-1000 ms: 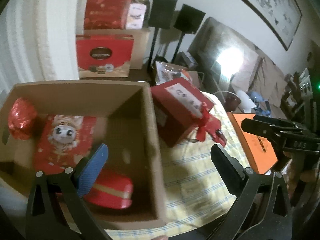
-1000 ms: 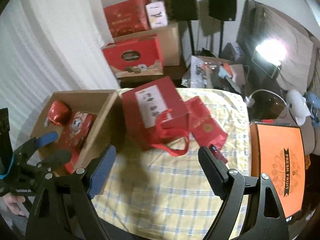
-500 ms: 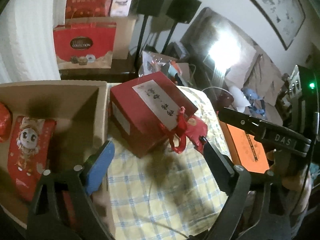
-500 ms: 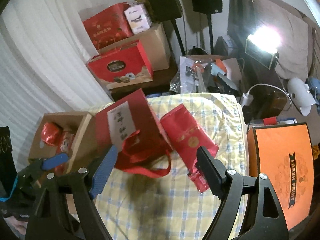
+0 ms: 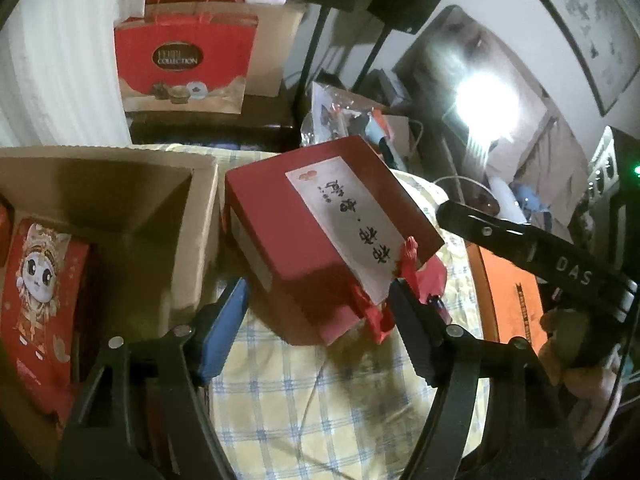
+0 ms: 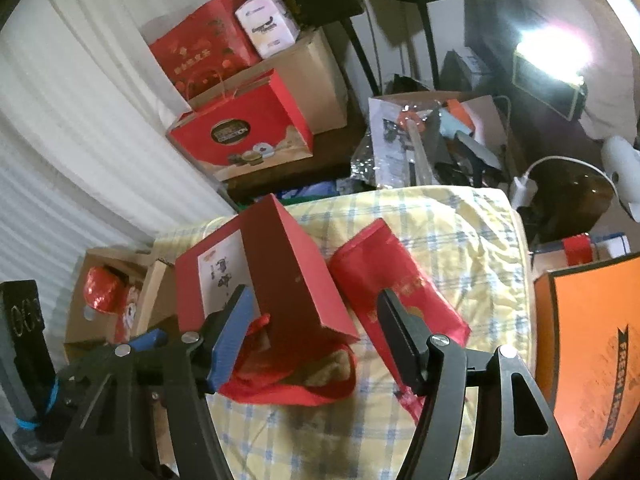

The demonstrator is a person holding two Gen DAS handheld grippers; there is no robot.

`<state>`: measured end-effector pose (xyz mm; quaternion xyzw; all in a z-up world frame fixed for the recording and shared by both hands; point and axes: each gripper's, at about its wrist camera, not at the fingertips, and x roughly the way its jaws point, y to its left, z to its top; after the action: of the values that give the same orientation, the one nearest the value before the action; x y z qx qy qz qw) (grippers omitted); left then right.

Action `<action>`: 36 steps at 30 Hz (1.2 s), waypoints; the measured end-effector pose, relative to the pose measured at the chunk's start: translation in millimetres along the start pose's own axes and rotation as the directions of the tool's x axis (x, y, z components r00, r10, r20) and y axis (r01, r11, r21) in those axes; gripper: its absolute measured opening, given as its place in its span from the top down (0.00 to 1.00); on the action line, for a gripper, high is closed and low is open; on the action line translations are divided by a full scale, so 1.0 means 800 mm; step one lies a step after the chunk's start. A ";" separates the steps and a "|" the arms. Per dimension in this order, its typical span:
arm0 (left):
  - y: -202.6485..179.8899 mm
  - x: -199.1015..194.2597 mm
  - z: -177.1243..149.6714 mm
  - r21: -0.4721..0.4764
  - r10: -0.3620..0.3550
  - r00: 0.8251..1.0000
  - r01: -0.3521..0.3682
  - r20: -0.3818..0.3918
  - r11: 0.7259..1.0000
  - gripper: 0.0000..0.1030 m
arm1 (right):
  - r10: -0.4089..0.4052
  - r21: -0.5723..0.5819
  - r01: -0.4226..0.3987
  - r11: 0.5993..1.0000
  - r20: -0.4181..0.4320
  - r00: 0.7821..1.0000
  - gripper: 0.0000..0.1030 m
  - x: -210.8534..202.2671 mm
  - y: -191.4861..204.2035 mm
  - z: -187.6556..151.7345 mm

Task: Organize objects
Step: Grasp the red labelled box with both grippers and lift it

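A: Start at the grippers. What do they hold?

B: Nothing. The left gripper [image 5: 318,312] has its jaws apart, and they have just been closing; the near corner of the red gift box [image 5: 320,236] lies between the fingers, but the pads do not press on it. The right gripper [image 6: 310,330] is the same: jaws parted, just been closing, framing the box's low end and its red ribbon handle [image 6: 316,388] without touching as far as I can see.

A: What is cut off or hard to read?

B: The cardboard box [image 5: 192,216] runs off the left edge, so only part of its inside shows: a red packet with a cartoon face [image 5: 36,292]. In the right view a shiny red ball [image 6: 100,290] also sits in it. The flat red pouch [image 6: 396,280] is half covered by the right gripper's dark finger [image 6: 400,344]. The orange box [image 6: 592,352] is cropped at the right. A hand [image 5: 576,344] behind the other gripper is dim and blurred.

A: And the gift box itself?

B: Deep red with a white label bearing brush characters. It lies tilted on the yellow checked tablecloth [image 5: 320,400], just beside the cardboard box, possibly touching its wall.
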<state>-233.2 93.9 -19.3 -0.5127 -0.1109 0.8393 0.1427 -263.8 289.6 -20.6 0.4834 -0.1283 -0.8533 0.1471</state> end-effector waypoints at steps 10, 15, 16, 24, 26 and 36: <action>-0.009 0.012 0.004 0.012 0.018 0.999 -0.018 -0.029 1.000 0.38 | 0.046 0.026 -0.045 0.999 -0.044 0.998 0.49 0.030 -0.003 0.002; -0.009 0.015 0.008 -0.005 0.010 0.999 -0.010 -0.043 1.000 0.37 | 0.093 0.067 -0.089 0.994 -0.059 0.994 0.51 0.039 -0.010 -0.001; -0.009 0.016 0.009 -0.013 0.006 0.999 -0.006 -0.043 1.000 0.35 | 0.107 0.080 -0.102 0.992 -0.062 0.992 0.53 0.040 -0.012 -0.002; -0.010 0.013 0.015 -0.043 -0.054 0.997 0.051 -0.057 0.998 0.35 | 0.129 0.122 -0.118 0.986 -0.087 0.988 0.54 0.030 -0.017 -0.011; -0.009 0.011 0.014 -0.048 -0.086 0.995 0.083 -0.057 0.995 0.35 | 0.125 0.123 -0.114 0.986 -0.085 0.989 0.54 0.021 -0.018 -0.015; -0.021 0.022 -0.008 -0.024 -0.112 0.987 0.110 -0.115 0.994 0.37 | 0.079 0.093 -0.071 0.993 -0.079 0.994 0.58 -0.013 -0.036 -0.043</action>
<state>-233.2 115.7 -31.1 -0.5551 -0.1380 0.7977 0.1909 -232.6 317.3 -40.0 0.5192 -0.1787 -0.8198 0.1622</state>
